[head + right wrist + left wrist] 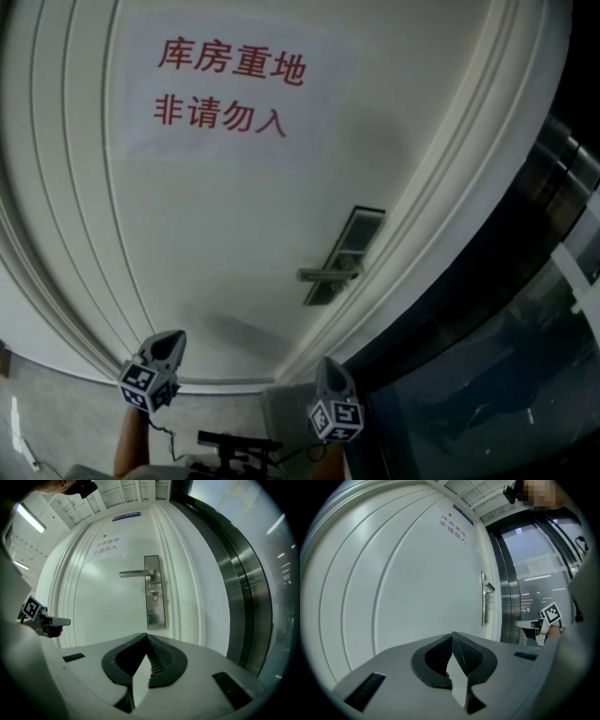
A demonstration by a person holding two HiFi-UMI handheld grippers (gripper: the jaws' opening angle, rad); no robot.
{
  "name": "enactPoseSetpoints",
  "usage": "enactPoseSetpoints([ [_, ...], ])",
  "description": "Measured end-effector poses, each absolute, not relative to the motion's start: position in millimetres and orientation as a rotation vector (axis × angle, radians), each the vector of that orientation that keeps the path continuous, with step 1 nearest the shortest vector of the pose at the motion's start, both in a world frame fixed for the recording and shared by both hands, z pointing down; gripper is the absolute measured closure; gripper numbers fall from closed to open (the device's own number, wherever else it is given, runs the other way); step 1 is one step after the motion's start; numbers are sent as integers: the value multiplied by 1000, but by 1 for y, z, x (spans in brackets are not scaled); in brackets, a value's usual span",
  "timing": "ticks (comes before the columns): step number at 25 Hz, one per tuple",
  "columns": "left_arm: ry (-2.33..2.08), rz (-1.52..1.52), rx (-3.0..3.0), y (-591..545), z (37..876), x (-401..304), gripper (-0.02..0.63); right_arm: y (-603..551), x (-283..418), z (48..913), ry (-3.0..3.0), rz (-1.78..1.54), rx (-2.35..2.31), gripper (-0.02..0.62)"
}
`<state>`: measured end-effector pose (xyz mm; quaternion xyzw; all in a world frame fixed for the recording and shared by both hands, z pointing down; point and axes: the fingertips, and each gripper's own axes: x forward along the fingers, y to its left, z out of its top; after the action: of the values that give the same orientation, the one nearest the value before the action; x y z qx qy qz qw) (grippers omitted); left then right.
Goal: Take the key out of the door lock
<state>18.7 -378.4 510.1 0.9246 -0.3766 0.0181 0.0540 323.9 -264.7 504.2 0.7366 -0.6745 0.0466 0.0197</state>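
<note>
A white door [234, 216] fills the head view, with a metal lock plate [343, 255] and a lever handle [328, 274] at its right side. In the right gripper view the lock plate [153, 592] faces me, and the key [153, 594] shows as a small ring under the handle [136, 573]. My right gripper [146, 637] is shut and empty, well short of the door and below the lock. My left gripper [452, 637] is also shut with nothing in it, low and to the left. Both grippers, left [169, 339] and right [328, 366], hang below the door.
A paper sign [230, 89] with red characters hangs on the upper door. A dark steel and glass frame [525, 281] runs along the door's right side. Grey floor [56, 412] lies below. Part of a person [581, 602] shows at the right edge.
</note>
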Motion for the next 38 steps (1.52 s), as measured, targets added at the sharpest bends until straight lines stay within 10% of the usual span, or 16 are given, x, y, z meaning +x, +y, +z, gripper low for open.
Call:
enactPoseSetpoints([
  [38, -1214, 36, 2753, -403, 515, 13, 601, -355, 341, 398, -1544, -777, 1812, 580],
])
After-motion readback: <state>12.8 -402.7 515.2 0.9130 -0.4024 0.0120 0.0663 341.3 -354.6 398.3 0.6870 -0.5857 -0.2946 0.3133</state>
